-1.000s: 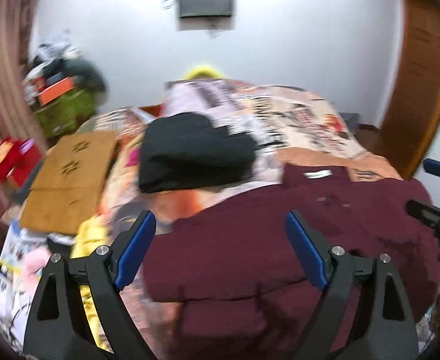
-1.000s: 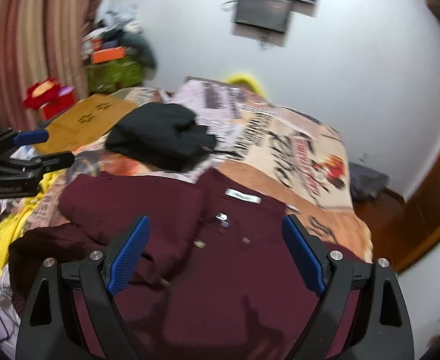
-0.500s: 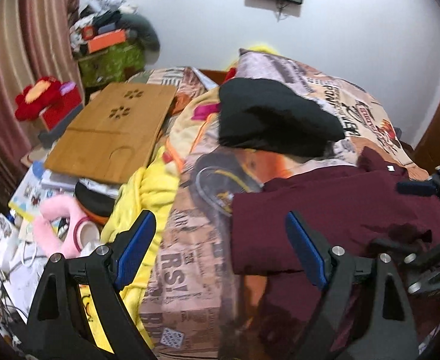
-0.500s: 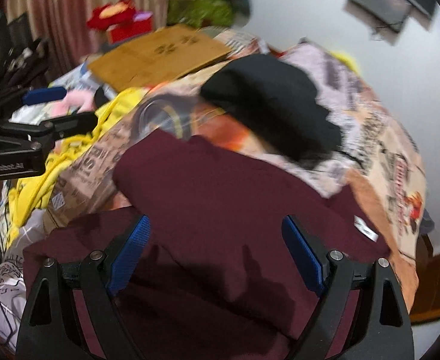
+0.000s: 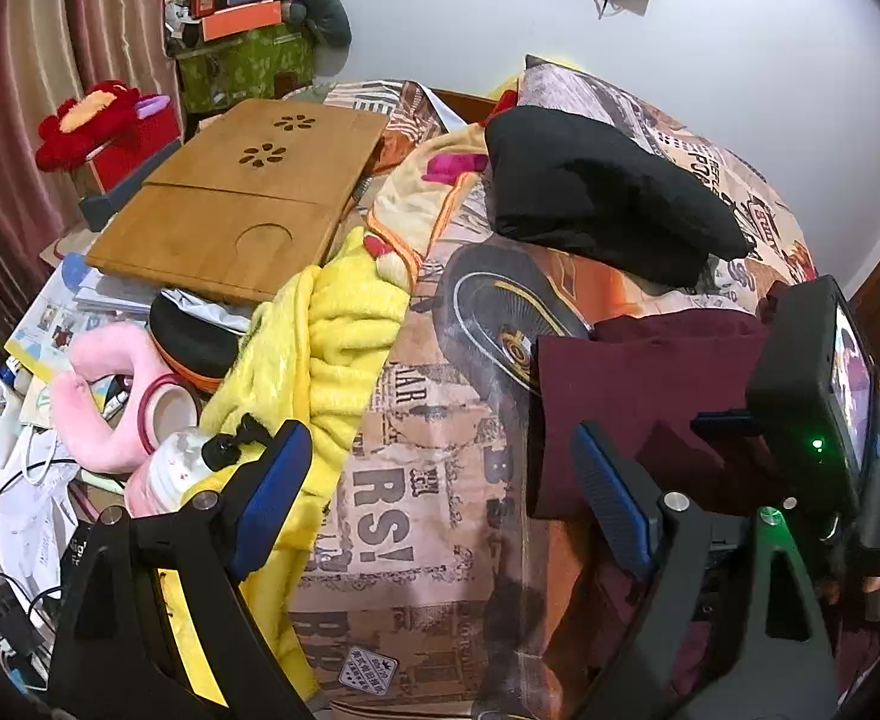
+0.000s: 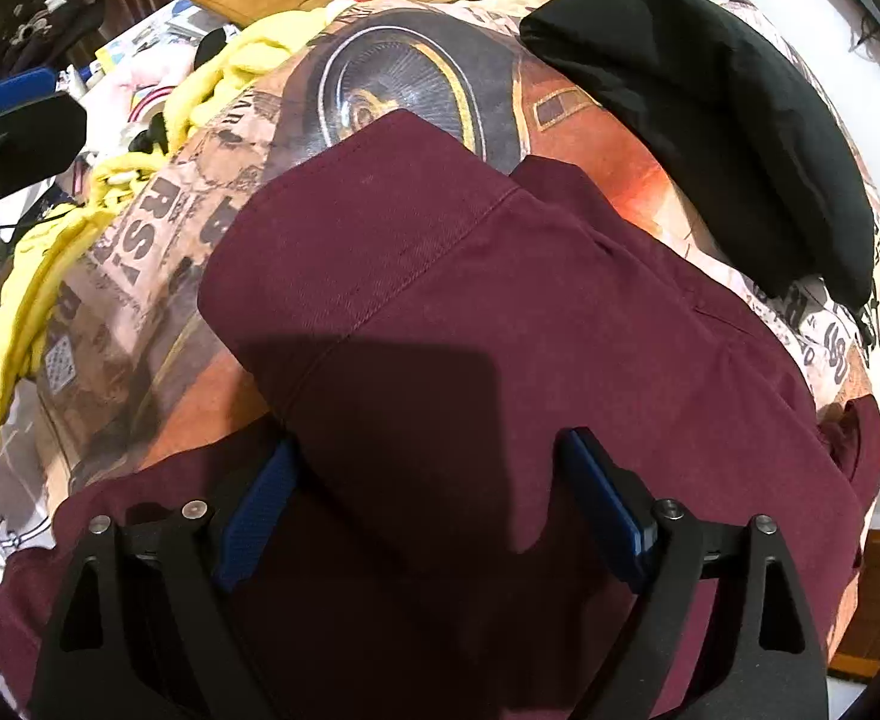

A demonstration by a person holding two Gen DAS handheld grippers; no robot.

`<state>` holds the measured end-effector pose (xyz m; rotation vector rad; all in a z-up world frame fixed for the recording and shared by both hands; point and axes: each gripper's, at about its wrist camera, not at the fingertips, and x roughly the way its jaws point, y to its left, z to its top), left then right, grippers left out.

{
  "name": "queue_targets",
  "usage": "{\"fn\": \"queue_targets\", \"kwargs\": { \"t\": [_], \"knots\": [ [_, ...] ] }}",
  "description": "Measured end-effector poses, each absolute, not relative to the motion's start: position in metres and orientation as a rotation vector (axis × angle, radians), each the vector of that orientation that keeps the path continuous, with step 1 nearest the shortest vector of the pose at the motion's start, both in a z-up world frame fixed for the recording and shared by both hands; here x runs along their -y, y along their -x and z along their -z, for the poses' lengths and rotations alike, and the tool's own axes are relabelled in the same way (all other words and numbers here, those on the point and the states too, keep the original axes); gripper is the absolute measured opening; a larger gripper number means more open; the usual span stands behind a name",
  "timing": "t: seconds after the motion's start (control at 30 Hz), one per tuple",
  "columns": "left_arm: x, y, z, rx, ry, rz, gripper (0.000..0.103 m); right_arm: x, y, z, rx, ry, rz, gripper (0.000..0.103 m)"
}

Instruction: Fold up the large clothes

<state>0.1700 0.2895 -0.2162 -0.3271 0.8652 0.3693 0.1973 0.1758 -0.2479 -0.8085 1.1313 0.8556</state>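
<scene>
A large maroon garment (image 6: 500,312) lies partly folded on the printed bed cover (image 6: 416,78); it also shows at the right of the left wrist view (image 5: 638,384). My right gripper (image 6: 434,498) is open, low over the garment, its fingers on either side of a folded maroon flap. My left gripper (image 5: 440,480) is open and empty above the bed cover (image 5: 440,420), left of the garment's edge. The right gripper's body (image 5: 818,396) shows at the right of the left wrist view.
A folded black garment (image 5: 602,192) lies behind the maroon one. A yellow blanket (image 5: 332,348), a wooden lap tray (image 5: 242,192), a pink neck pillow (image 5: 98,396) and loose clutter fill the left side. The left gripper's finger (image 6: 14,120) is at far left in the right wrist view.
Both grippers have dropped lower and swung left. The right one now sits close over the maroon flap. The left one now looks at the bed cover beside the garment. Both stayed open.
</scene>
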Motion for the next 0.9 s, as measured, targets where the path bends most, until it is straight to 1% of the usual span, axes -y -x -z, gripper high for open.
{"fn": "queue_targets", "kwargs": {
  "t": [0.03,0.07,0.1,0.13,0.17,0.2,0.23,0.33,0.5,0.6,0.7,0.73,0.8,0.9],
  "knots": [
    [-0.289,-0.17,0.216,-0.865,0.324,-0.368,0.088,-0.173,-0.196,0.246,-1.115,0.806,-0.853,0.062],
    [-0.287,-0.17,0.215,-0.864,0.318,-0.368,0.088,-0.169,-0.194,0.243,-1.088,0.806,-0.842,0.051],
    [-0.286,-0.171,0.214,-0.864,0.312,-0.367,0.088,-0.165,-0.194,0.239,-1.051,0.809,-0.806,0.028],
    [-0.285,-0.171,0.213,-0.863,0.302,-0.366,0.088,-0.162,-0.196,0.235,-1.032,0.795,-0.789,0.017],
    [-0.282,-0.171,0.212,-0.863,0.291,-0.366,0.088,-0.156,-0.2,0.228,-1.042,0.742,-0.809,0.016],
    [-0.279,-0.172,0.211,-0.863,0.281,-0.366,0.088,-0.148,-0.204,0.221,-1.051,0.676,-0.819,0.01],
    [-0.278,-0.172,0.21,-0.863,0.277,-0.365,0.088,-0.141,-0.207,0.214,-1.051,0.625,-0.82,0.007],
    [-0.27,-0.171,0.203,-0.858,0.261,-0.348,0.088,-0.113,-0.216,0.18,-1.008,0.48,-0.808,0.006],
    [-0.249,-0.174,0.191,-0.866,0.198,-0.314,0.088,-0.052,-0.223,0.103,-0.832,0.309,-0.728,0.005],
    [-0.227,-0.178,0.184,-0.873,0.152,-0.267,0.088,-0.021,-0.227,0.071,-0.752,0.229,-0.662,0.005],
    [-0.204,-0.179,0.179,-0.88,0.109,-0.206,0.088,0.012,-0.234,0.049,-0.716,0.149,-0.603,0.005],
    [-0.198,-0.178,0.179,-0.877,0.101,-0.192,0.089,0.017,-0.235,0.049,-0.719,0.146,-0.592,0.005],
    [-0.189,-0.176,0.177,-0.863,0.084,-0.183,0.096,0.028,-0.231,0.052,-0.718,0.154,-0.564,0.005],
    [-0.191,-0.177,0.18,-0.881,0.127,-0.222,0.097,0.036,-0.231,0.06,-0.761,0.184,-0.563,0.005]
  ]
}}
